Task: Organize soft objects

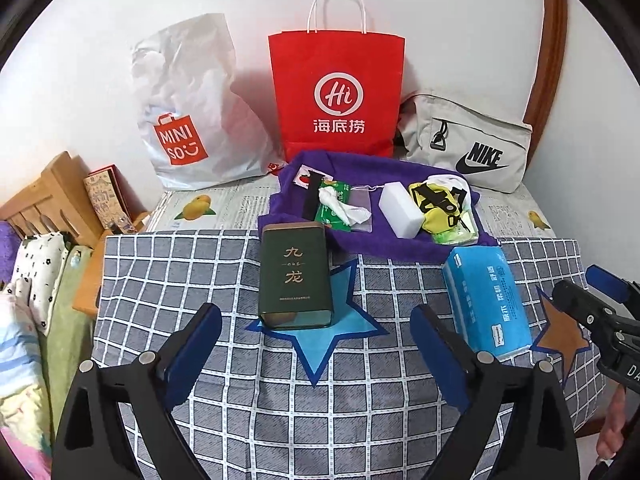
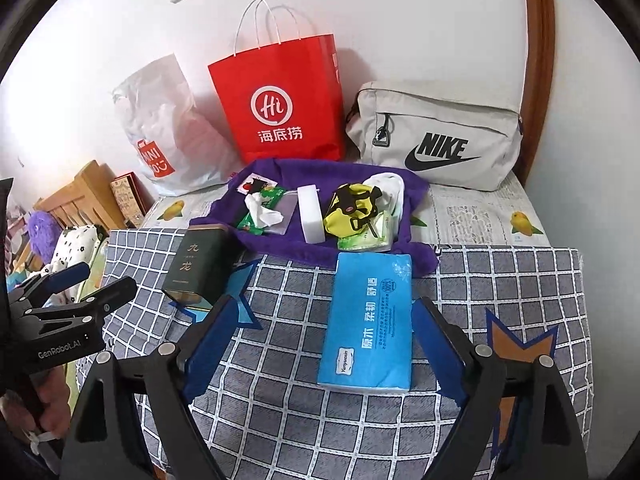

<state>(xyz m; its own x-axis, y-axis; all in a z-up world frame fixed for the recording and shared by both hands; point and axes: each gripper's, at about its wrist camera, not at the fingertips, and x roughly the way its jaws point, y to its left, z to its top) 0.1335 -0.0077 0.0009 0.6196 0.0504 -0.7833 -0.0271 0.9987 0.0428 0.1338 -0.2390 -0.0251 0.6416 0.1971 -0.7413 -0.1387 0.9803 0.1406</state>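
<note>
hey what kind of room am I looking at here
Probably a bedroom at home: a wooden bed frame with patterned bedding sits left of a cloth-covered table, and shopping bags lean on the wall.

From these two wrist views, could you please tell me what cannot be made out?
- Red paper bag: its contents, hidden by its own front in both views.
- Grey pouch: zipped, inside unseen.
- Green packet: mostly hidden under the yellow cloth.
- Blue tissue pack: small print too fine to read.
</note>
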